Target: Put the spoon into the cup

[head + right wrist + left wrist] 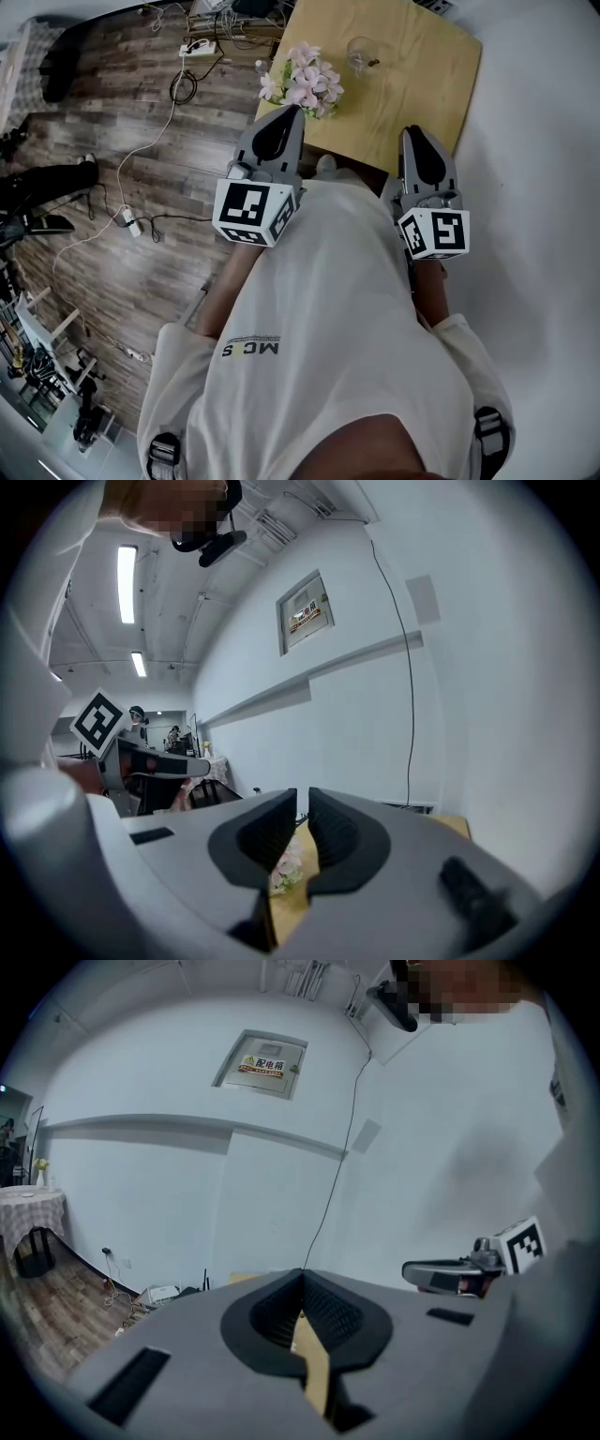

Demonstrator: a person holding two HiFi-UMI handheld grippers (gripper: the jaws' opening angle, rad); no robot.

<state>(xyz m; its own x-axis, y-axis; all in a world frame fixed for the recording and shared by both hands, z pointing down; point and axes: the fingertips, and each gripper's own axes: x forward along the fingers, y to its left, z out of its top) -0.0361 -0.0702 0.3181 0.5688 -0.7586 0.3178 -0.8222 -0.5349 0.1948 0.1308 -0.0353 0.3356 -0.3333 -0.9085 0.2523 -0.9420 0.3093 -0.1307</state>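
A clear glass cup (359, 53) stands at the far end of the wooden table (412, 98). A small dark thing (374, 63) lies at its right side; I cannot tell whether it is the spoon. My left gripper (292, 112) is held up close to the body at the table's near edge, jaws shut and empty (302, 1275). My right gripper (416, 132) hangs level with it to the right, jaws together with only a thin slit, holding nothing (302, 797). Both gripper views look mostly at a white wall.
A bunch of pink flowers (303, 82) stands on the table's near left, just ahead of the left gripper and visible between the right jaws (285, 870). Cables and a power strip (198, 46) lie on the wood floor at left. A person's white shirt (328, 309) fills the lower middle.
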